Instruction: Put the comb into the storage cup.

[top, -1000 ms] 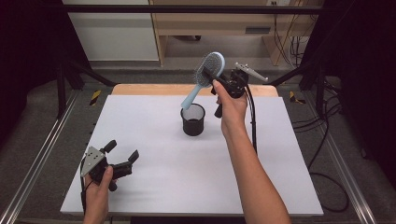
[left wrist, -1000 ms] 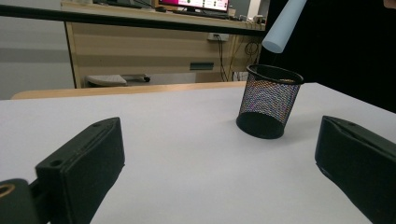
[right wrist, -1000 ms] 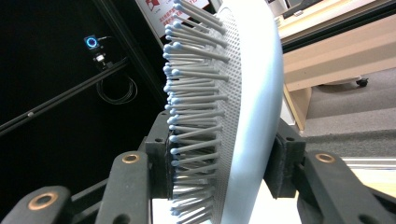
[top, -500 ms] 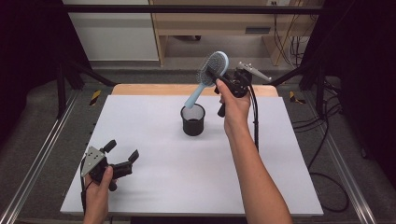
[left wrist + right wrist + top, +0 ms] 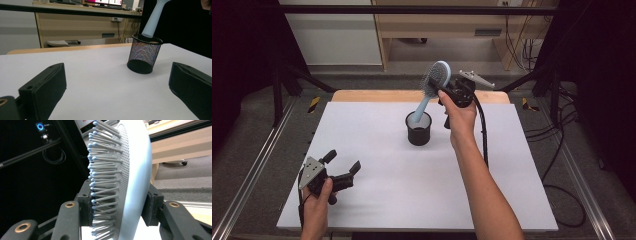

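A light blue hairbrush [image 5: 435, 80] stands tilted, its handle tip dipping into the mouth of a black mesh cup [image 5: 418, 129] at the middle back of the white table [image 5: 412, 200]. My right gripper [image 5: 443, 90] is shut on the brush head; in the right gripper view the two pads clamp the bristled head [image 5: 120, 182] from both sides. In the left gripper view the handle [image 5: 153, 20] enters the cup [image 5: 143, 53]. My left gripper [image 5: 343, 167] rests open near the table's front left corner, nothing between its fingers [image 5: 42, 87].
A wooden strip [image 5: 377, 96] runs along the table's far edge. Metal rails [image 5: 257, 165] flank the table. Cables [image 5: 557, 150] lie on the floor to the right, and a wooden shelf unit [image 5: 432, 25] stands behind.
The right gripper has carried the brush slightly right and down, bringing the handle tip into the cup's mouth. The left gripper has stayed put.
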